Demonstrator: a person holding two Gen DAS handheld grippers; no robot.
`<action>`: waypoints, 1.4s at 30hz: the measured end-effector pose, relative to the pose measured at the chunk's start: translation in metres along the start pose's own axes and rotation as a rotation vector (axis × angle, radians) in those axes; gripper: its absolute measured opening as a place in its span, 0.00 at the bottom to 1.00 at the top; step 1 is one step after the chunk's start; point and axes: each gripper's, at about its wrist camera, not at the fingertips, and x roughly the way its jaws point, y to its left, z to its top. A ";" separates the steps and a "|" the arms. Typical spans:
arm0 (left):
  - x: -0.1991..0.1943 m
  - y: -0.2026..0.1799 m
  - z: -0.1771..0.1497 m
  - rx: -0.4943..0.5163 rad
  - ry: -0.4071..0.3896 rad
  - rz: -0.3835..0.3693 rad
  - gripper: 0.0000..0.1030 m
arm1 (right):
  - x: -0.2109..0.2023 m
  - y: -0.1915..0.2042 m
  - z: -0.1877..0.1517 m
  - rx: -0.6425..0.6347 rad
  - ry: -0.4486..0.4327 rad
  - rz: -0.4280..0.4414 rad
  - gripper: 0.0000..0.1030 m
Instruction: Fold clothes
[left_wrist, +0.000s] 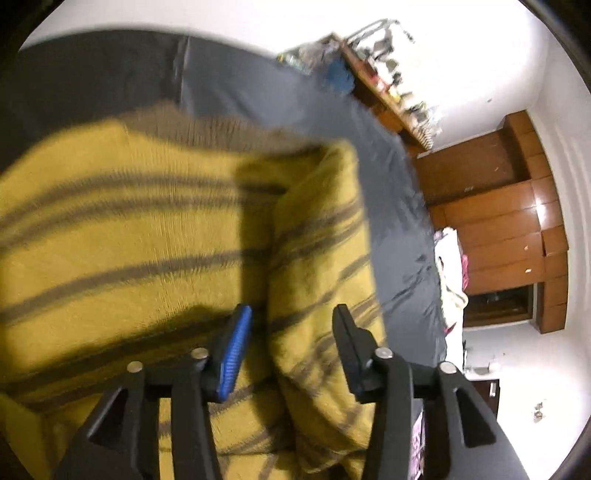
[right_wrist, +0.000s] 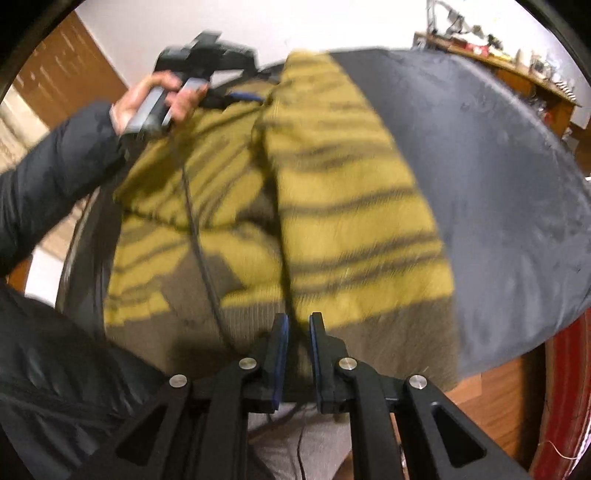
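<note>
My left gripper (left_wrist: 291, 325) gapes, empty, over the striped sweater (left_wrist: 147, 229)'s fold; my right gripper (right_wrist: 297, 325) nearly pinches its brown hem. A slip unfolds it.

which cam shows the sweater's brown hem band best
The right wrist view: the brown ribbed hem band of the yellow striped sweater runs wide just ahead of the right gripper. The left wrist view shows only a blurred strip of it at the far edge.
</note>
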 end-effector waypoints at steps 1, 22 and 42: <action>-0.006 -0.006 0.001 0.009 -0.024 -0.005 0.55 | -0.003 -0.003 0.005 0.019 -0.019 -0.002 0.13; 0.036 -0.060 -0.097 0.362 0.172 0.039 0.75 | 0.047 -0.009 0.002 -0.043 0.004 -0.149 0.62; 0.049 -0.050 -0.012 0.219 0.049 0.147 0.83 | 0.049 0.004 0.061 -0.065 -0.110 -0.159 0.63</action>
